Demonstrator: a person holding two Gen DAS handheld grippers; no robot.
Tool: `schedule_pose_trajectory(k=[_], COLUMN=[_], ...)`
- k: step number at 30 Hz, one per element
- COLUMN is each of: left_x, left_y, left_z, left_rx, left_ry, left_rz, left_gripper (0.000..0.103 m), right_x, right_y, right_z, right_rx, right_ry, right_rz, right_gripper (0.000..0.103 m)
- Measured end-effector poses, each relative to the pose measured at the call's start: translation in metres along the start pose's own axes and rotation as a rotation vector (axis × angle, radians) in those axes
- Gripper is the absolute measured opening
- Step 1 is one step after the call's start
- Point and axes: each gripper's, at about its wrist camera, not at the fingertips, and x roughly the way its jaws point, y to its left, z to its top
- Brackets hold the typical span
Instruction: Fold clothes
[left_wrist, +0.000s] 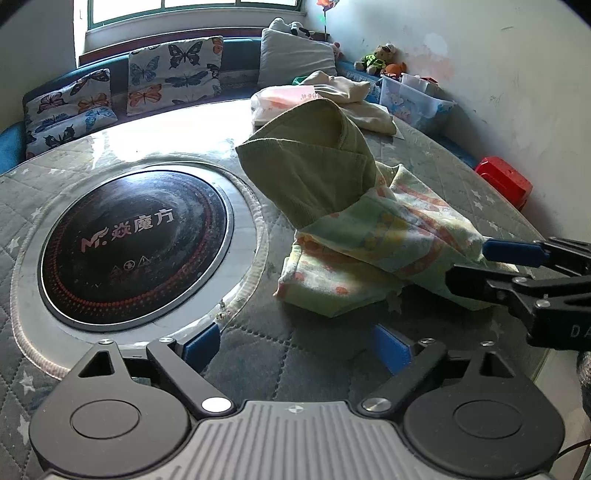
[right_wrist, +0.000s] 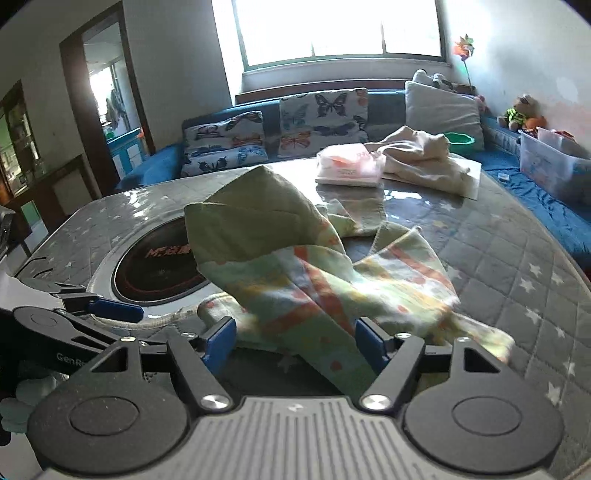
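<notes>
A small garment (left_wrist: 388, 229) lies crumpled on the quilted table (left_wrist: 280, 354). It has a pale print with orange marks and a plain olive-green part standing up in a peak. My left gripper (left_wrist: 295, 345) is open just short of it, with only table cover between its blue pads. My right gripper (right_wrist: 295, 341) reaches in from the right side of the left wrist view (left_wrist: 480, 266). It stands open, and a fold of the printed garment (right_wrist: 295, 280) runs between its fingers. I cannot see the pads pressing on it. The left gripper (right_wrist: 96, 301) shows at the left edge.
A round black hob (left_wrist: 133, 240) is set into the table on the left. A cream garment (left_wrist: 354, 96) and a pink packet (right_wrist: 349, 164) lie at the far side. Beyond are a sofa with butterfly cushions (left_wrist: 173, 74), a plastic box (left_wrist: 413, 99) and a red stool (left_wrist: 504, 179).
</notes>
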Motion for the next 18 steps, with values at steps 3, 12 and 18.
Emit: schedule_pose_trajectory(k=[3, 12, 18], left_x=[-0.003, -0.008, -0.009], left_y=[-0.002, -0.007, -0.013], left_z=[-0.003, -0.012, -0.019], left_rx=[0.005, 0.02, 0.036], left_ry=[0.002, 0.01, 0.025], left_rz=[0.01, 0.019, 0.015], left_gripper=[0.095, 0.098, 0.099], right_x=[-0.004, -0.011, -0.012], right_y=[0.0, 0.002, 0.002], right_z=[-0.006, -0.024, -0.039], right_rx=[0.009, 0.025, 0.039], right_ry=[0.001, 0.026, 0.054], right_rz=[-0.014, -0.022, -0.032], right_gripper=[0.078, 0.082, 0.085])
